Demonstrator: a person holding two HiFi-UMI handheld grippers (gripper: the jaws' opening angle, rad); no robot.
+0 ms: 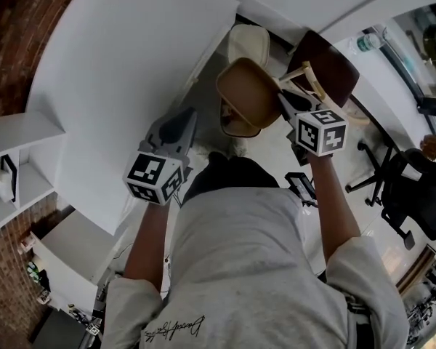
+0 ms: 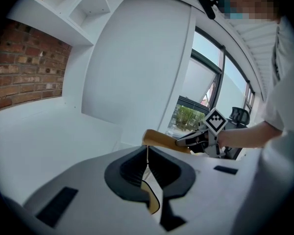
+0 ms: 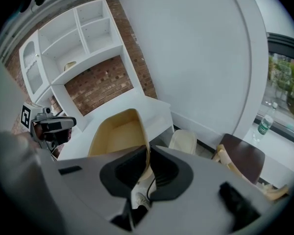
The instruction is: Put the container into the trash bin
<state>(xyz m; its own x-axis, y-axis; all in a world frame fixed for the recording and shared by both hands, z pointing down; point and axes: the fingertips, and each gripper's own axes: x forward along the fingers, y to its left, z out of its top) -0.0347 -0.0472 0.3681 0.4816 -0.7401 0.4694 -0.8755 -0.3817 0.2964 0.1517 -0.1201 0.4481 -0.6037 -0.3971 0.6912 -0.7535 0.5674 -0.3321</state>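
Note:
A tan, shallow container (image 1: 248,91) hangs in the air in front of me. My right gripper (image 1: 285,100) is shut on its right rim. In the right gripper view the container (image 3: 116,133) rises from the shut jaws (image 3: 148,153), its wall pinched between them. My left gripper (image 1: 189,122) is to the left of the container, apart from it. Its jaws (image 2: 147,153) are shut with nothing between them. From there the container (image 2: 159,140) shows with the right gripper (image 2: 198,140) on it. A cream, rounded bin-like thing (image 1: 248,41) stands on the floor beyond.
A white counter (image 1: 131,86) runs along my left, with white shelves (image 3: 73,48) on a brick wall. A dark brown wooden chair (image 1: 327,67) stands at the right of the cream thing (image 3: 183,142). A black office chair (image 1: 410,195) is at the far right.

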